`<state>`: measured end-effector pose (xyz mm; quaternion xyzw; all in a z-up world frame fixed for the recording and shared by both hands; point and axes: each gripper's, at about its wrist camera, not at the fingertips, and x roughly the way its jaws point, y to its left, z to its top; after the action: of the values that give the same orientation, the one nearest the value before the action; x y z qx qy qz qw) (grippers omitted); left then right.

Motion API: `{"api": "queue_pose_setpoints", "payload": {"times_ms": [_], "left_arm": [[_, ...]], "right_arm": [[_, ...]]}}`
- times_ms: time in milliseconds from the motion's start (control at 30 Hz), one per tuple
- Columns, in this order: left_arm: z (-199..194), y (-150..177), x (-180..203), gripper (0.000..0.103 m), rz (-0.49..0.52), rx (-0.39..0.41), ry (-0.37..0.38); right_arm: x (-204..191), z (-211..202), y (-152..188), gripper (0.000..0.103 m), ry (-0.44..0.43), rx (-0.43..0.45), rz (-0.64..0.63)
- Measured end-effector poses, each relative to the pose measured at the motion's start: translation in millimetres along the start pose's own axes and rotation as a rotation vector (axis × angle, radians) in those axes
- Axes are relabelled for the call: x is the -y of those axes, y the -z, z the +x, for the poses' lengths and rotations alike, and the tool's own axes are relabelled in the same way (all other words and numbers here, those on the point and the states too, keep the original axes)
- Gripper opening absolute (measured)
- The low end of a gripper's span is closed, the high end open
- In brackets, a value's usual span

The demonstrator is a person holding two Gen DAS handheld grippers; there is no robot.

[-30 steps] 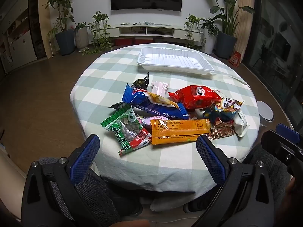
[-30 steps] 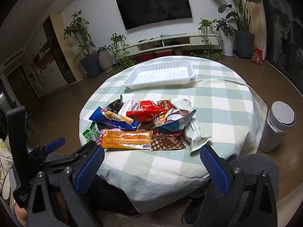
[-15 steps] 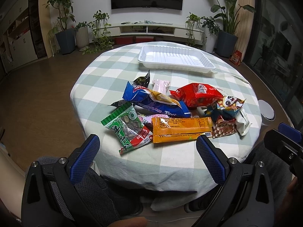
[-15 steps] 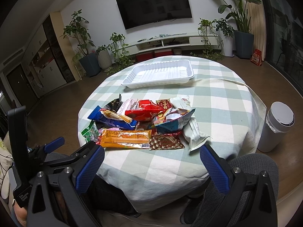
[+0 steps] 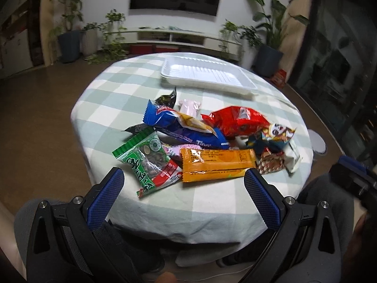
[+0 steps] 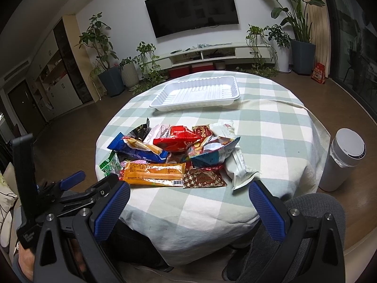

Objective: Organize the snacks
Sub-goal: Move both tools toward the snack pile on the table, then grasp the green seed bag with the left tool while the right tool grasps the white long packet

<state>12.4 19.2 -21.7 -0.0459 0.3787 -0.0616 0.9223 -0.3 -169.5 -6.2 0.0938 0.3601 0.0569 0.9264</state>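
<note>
Round table (image 6: pixel 271 127) in green-and-white check. Heaped near the front edge: snack packets, among them an orange bar (image 5: pixel 218 164), green seed packet (image 5: pixel 147 162) and red bag (image 5: pixel 238 122). Beyond, well apart, a white tray (image 6: pixel 196 93), bare, probably the destination for sorting. Left claw (image 5: pixel 183 192) and right claw (image 6: pixel 188 208) both spread wide, gripping nothing, poised short of the pile, likely ready for a first pick.

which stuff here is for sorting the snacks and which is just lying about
For the job: snack pile, e.g. orange packet, green packet, red bag; empty white tray.

Just lying about: white bin, potted plants, TV.
</note>
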Motion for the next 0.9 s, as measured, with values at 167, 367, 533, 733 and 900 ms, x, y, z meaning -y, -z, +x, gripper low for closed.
{"api": "queue_pose_setpoints", "payload": {"times_ms": [167,367,533,733,900], "left_arm": [[13,3,-17,0.103,0.014,-0.091,-0.093],[19,-9,-58,0.103,-0.092,-0.093,-0.12],[25,-19,-84,0.102,-0.156,-0.1,-0.124],[40,-21,-49,0.099,-0.043,-0.102,-0.002],[63,-19,-51,0.063,-0.098,-0.149,0.05]], "right_arm": [[9,3,-4,0.103,-0.006,0.036,0.03],[28,15,-6,0.103,-0.036,0.047,0.084],[40,27,-9,0.103,-0.083,0.05,0.139],[49,48,-14,0.1,-0.118,-0.023,0.165],[54,60,-9,0.098,-0.122,-0.054,0.169]]}}
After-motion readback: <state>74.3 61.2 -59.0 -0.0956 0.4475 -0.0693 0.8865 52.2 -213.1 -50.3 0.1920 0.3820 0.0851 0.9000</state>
